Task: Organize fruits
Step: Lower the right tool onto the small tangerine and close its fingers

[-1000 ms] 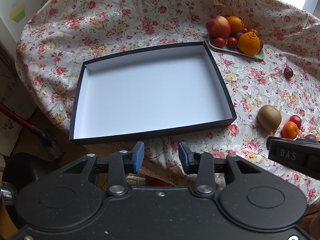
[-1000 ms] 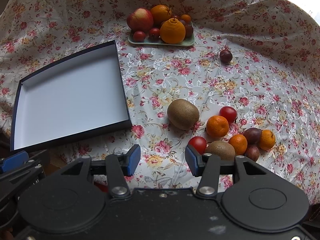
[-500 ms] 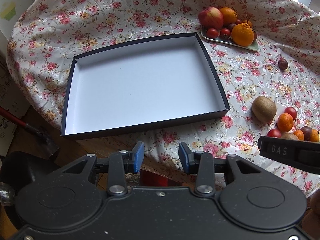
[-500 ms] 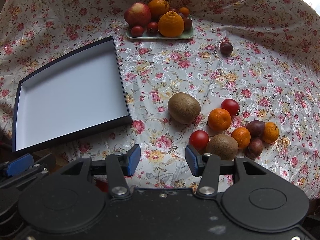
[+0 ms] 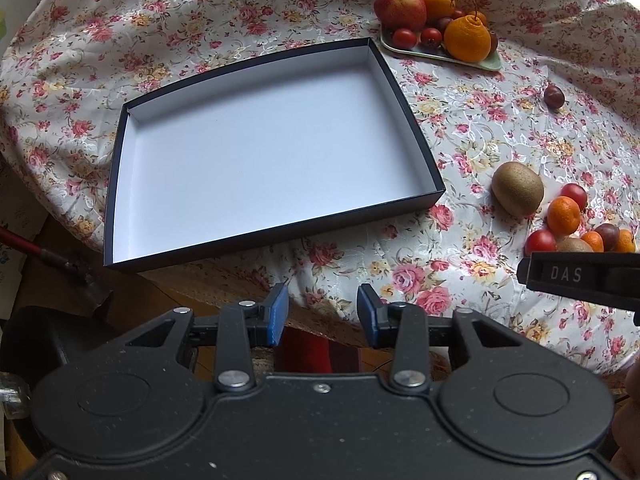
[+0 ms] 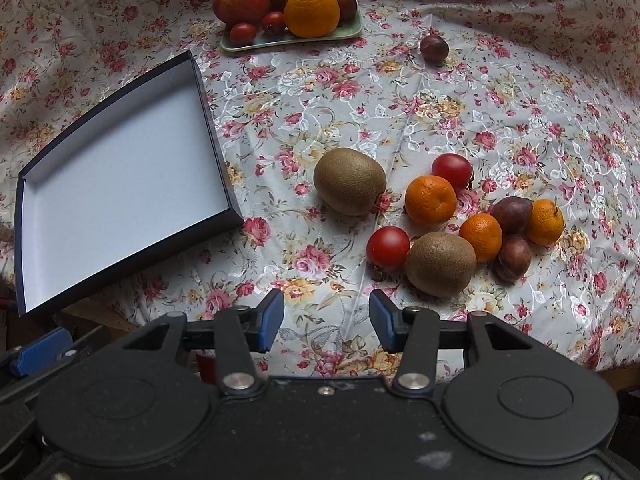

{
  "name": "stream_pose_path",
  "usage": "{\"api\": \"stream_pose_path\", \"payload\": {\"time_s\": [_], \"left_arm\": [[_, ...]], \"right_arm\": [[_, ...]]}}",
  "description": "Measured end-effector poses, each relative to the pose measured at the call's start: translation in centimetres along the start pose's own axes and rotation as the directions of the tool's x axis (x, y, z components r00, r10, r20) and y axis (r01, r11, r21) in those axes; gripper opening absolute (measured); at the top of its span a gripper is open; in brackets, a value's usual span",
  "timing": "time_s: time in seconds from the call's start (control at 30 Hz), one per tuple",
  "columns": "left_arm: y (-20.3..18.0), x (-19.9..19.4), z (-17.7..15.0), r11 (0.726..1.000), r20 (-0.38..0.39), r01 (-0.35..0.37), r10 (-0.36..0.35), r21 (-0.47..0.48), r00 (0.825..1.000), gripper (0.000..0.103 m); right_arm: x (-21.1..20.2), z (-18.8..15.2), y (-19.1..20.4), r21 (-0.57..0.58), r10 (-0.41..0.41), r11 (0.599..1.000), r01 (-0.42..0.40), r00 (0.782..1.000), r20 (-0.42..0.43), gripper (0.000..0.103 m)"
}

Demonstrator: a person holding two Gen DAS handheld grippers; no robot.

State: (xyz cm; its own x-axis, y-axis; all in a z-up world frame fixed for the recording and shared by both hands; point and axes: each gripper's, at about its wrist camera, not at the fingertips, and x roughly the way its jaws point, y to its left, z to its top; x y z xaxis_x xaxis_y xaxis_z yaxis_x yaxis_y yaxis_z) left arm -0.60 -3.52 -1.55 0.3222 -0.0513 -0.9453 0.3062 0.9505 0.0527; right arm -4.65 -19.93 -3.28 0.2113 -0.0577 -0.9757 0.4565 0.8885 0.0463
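Note:
An empty dark box with a white inside [image 5: 260, 152] lies on the floral tablecloth; it also shows at the left of the right wrist view [image 6: 120, 184]. Loose fruit lies to its right: a kiwi [image 6: 349, 181], a second kiwi [image 6: 440, 264], mandarins [image 6: 430, 200], cherry tomatoes [image 6: 388, 249] and dark plums [image 6: 514, 258]. My left gripper [image 5: 322, 314] is open and empty over the table's near edge, below the box. My right gripper [image 6: 326, 320] is open and empty, just short of the fruit cluster.
A pale green plate [image 6: 344, 34] at the back holds an apple [image 6: 240, 0], a large orange [image 6: 312, 10] and smaller fruit. A lone plum [image 6: 433, 49] lies right of it. A red-handled tool [image 5: 48, 256] sits below the table's left edge.
Both grippers have moved forward and a little up over the table; the box and the fruit sit lower and larger in the views. Both jaws stay open.

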Motion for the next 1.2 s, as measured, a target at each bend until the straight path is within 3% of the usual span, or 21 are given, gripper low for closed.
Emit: {"api": "stream_pose_path", "payload": {"time_s": [0.6,0.87,1.1,1.2], "left_arm": [[-2.0,0.1,0.0,0.998,0.002,-0.012,0.012,0.062,1.0,0.048],[-4.0,0.0,0.0,0.994,0.008,-0.008,0.007,0.113,1.0,0.048],[-5.9,-0.3,0.0,0.99,0.023,0.006,-0.01,0.144,1.0,0.048],[-6.8,-0.3,0.0,0.987,0.026,0.01,-0.014,0.163,1.0,0.048]], "right_arm": [[-0.4,0.4,-3.6,0.099,0.006,0.995,-0.006,1.0,-0.002,0.05],[-1.8,0.5,-6.7,0.187,-0.027,0.982,0.015,0.998,0.061,0.047],[-4.0,-0.2,-9.5,0.273,-0.123,0.959,0.077,0.98,0.157,0.047],[-4.9,-0.7,-10.8,0.331,-0.217,0.934,0.138,0.952,0.215,0.047]]}}
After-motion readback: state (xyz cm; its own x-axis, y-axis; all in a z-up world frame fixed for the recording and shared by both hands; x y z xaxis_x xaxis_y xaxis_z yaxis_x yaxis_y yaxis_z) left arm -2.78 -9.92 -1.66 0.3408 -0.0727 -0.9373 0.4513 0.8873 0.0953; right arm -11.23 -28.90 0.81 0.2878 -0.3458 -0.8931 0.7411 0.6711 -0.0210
